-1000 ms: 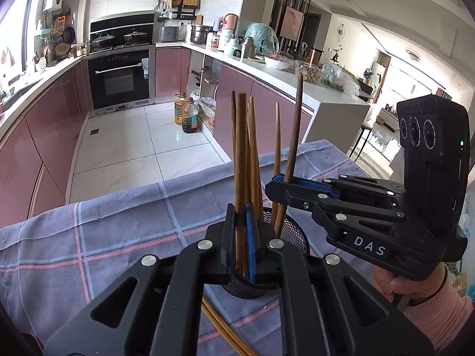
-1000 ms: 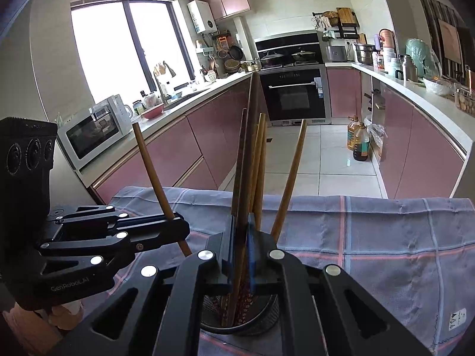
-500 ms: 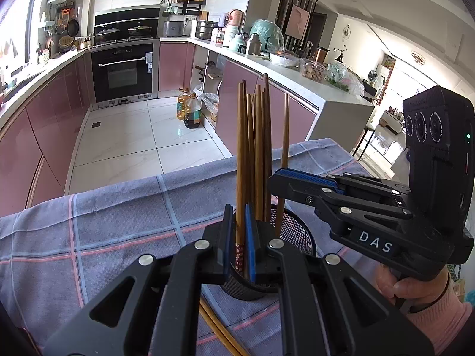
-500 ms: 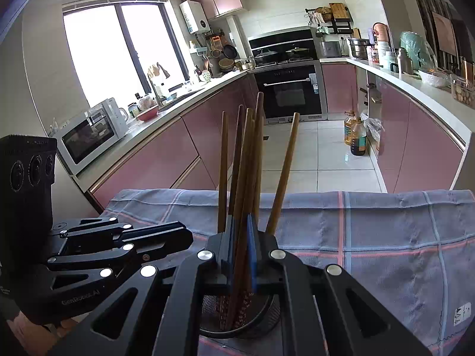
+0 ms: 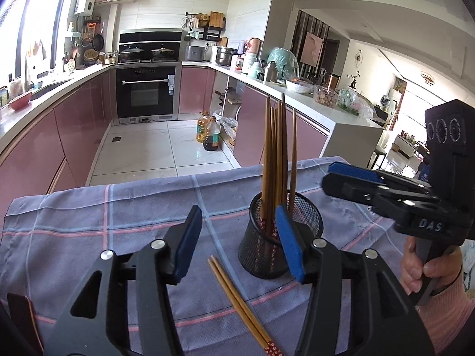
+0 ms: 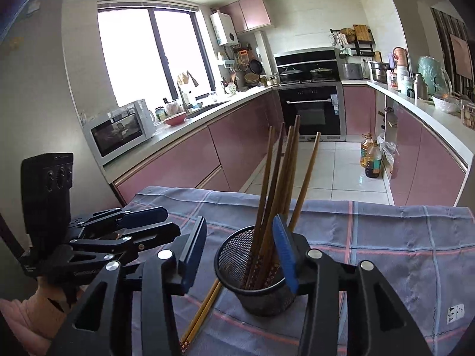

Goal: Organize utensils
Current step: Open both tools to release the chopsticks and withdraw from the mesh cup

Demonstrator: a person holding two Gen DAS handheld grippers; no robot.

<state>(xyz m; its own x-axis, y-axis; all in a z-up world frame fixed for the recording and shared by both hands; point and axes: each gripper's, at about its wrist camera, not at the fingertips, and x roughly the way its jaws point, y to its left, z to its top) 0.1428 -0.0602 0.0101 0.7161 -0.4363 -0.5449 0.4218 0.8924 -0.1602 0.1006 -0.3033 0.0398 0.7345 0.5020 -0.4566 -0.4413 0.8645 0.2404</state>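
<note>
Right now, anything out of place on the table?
Yes: one pair of chopsticks lies flat on the checked cloth beside the black mesh holder, while the other chopsticks stand in it. Both grippers, left gripper and right gripper, have just opened and hold nothing.

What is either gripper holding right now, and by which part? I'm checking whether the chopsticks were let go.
Nothing is held. Both the left gripper and right gripper have just been opening; the chopsticks stand free in the mesh cup.

Wood, wire mesh, woven cloth
Your chopsticks (image 5: pixel 277 154) look smooth wood; cup (image 5: pixel 261 252) matt black mesh; cloth (image 5: pixel 89 222) soft plaid weave.
</note>
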